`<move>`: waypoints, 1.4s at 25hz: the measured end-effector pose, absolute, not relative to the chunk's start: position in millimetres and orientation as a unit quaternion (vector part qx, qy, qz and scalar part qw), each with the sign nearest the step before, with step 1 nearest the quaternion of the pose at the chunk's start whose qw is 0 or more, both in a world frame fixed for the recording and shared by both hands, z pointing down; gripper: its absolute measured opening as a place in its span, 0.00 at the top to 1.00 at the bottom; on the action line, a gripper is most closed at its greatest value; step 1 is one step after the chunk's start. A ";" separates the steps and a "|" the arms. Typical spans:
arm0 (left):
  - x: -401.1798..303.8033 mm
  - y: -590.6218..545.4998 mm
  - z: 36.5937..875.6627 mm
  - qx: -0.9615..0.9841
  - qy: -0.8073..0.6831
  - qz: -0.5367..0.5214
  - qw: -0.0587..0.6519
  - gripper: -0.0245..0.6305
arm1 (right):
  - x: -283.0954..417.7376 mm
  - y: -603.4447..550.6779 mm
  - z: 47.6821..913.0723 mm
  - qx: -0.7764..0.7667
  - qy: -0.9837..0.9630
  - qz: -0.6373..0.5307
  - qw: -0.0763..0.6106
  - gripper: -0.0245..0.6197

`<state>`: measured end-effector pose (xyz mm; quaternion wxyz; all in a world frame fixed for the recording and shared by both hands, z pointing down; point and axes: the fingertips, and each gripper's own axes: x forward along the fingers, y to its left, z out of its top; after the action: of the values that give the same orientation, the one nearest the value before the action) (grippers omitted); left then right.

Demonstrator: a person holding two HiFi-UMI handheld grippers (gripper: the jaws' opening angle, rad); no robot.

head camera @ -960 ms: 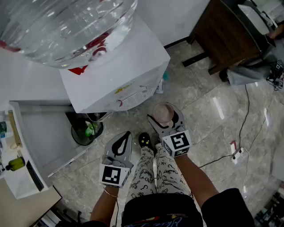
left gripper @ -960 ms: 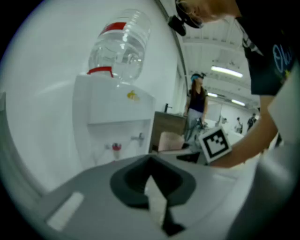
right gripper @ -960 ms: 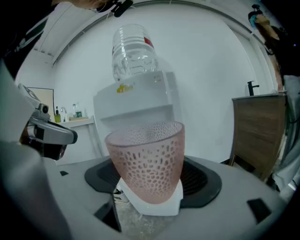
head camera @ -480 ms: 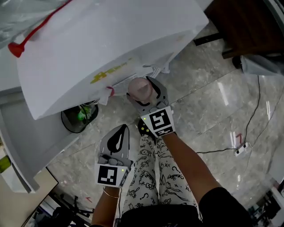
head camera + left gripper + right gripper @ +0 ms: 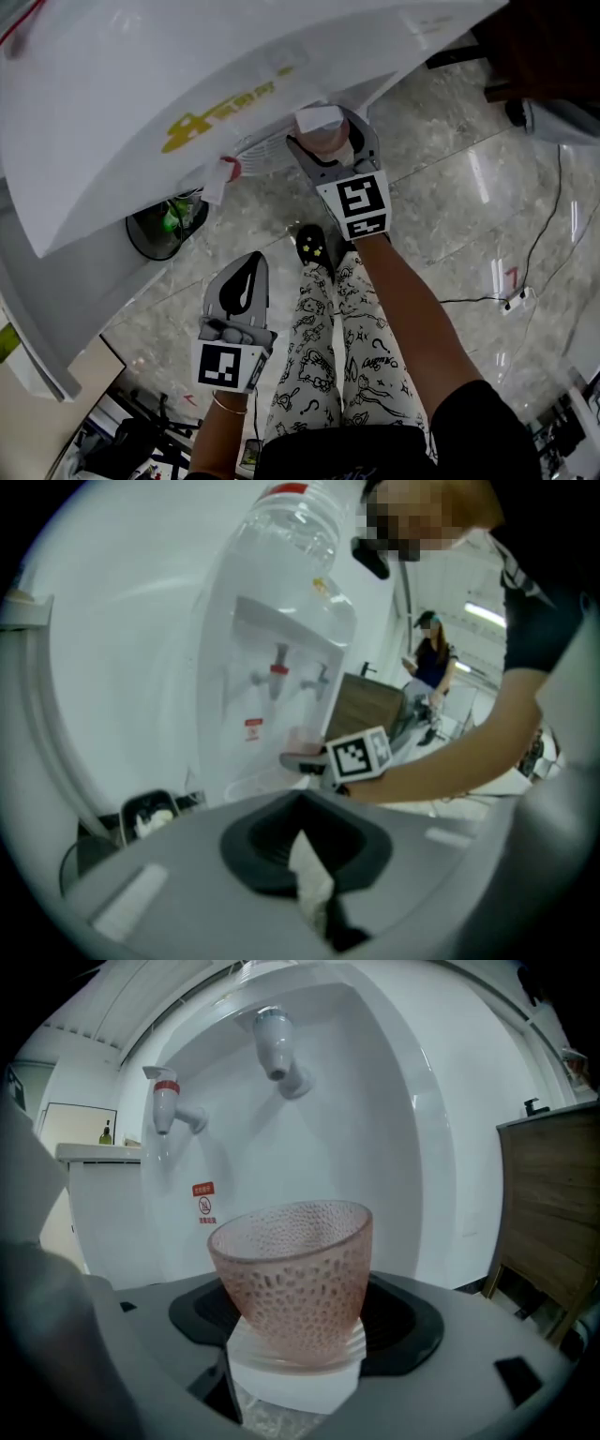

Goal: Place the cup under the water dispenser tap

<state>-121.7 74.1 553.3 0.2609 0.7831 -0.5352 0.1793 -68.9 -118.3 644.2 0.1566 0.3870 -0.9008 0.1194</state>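
My right gripper point(image 5: 327, 139) is shut on the base of a pink dimpled glass cup point(image 5: 292, 1274), held upright. The cup point(image 5: 328, 136) is close to the front recess of the white water dispenser point(image 5: 187, 84). In the right gripper view a white tap point(image 5: 277, 1046) hangs above the cup's rim, and a red-banded tap point(image 5: 169, 1102) is up to the left. I cannot tell how far in front of the taps the cup is. My left gripper point(image 5: 240, 286) is lower down beside the person's leg, jaws shut with nothing in them. From there I see the cup point(image 5: 302, 741) and both taps point(image 5: 279, 673).
A black bin point(image 5: 169, 230) with rubbish stands on the marble floor left of the dispenser. A cable and power strip point(image 5: 511, 286) lie at the right. A brown wooden cabinet point(image 5: 553, 1204) stands right of the dispenser. Another person point(image 5: 431, 663) stands in the background.
The right gripper has carried the cup forward and up to the dispenser's tap recess. The head camera has moved closer over the dispenser. The left gripper has stayed low.
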 end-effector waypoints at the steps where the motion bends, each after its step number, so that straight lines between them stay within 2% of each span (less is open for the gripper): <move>1: -120.1 71.7 551.1 0.785 -0.534 0.177 0.260 0.98 | -69.2 -118.4 644.9 0.385 -0.902 0.119 0.153 0.36; 5: -111.3 64.2 547.2 0.793 -0.526 0.170 0.258 0.98 | -62.6 -113.1 670.9 0.369 -0.898 0.152 0.187 0.36; 12: -105.3 59.3 539.5 0.795 -0.525 0.167 0.255 0.98 | -54.6 -103.5 674.4 0.361 -0.895 0.167 0.202 0.36; 17: -108.4 66.3 522.8 0.785 -0.534 0.169 0.266 0.98 | -23.4 -67.5 657.7 0.386 -0.872 0.231 0.191 0.36; 21: -99.3 57.3 488.0 0.792 -0.536 0.159 0.246 0.98 | 16.0 -38.4 591.7 0.400 -0.868 0.255 0.149 0.37; 22: -96.9 54.7 473.2 0.793 -0.537 0.160 0.240 0.98 | 24.1 -31.9 562.8 0.400 -0.871 0.253 0.132 0.45; 24: -89.1 50.9 432.6 0.801 -0.531 0.153 0.231 0.98 | 34.7 -16.5 499.7 0.384 -0.880 0.260 0.104 0.94; 27: -76.6 46.1 365.1 0.827 -0.508 0.139 0.198 0.98 | 34.0 4.1 417.2 0.331 -0.891 0.295 0.094 0.94; 35: -65.0 7.4 233.2 0.846 -0.515 0.045 0.131 0.98 | 30.3 8.4 236.8 0.304 -0.933 0.189 0.037 0.94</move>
<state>-65.0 7.4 233.2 0.1308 0.8461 -0.5148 0.0448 30.3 8.4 236.8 0.0366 0.3038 -0.9331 0.1892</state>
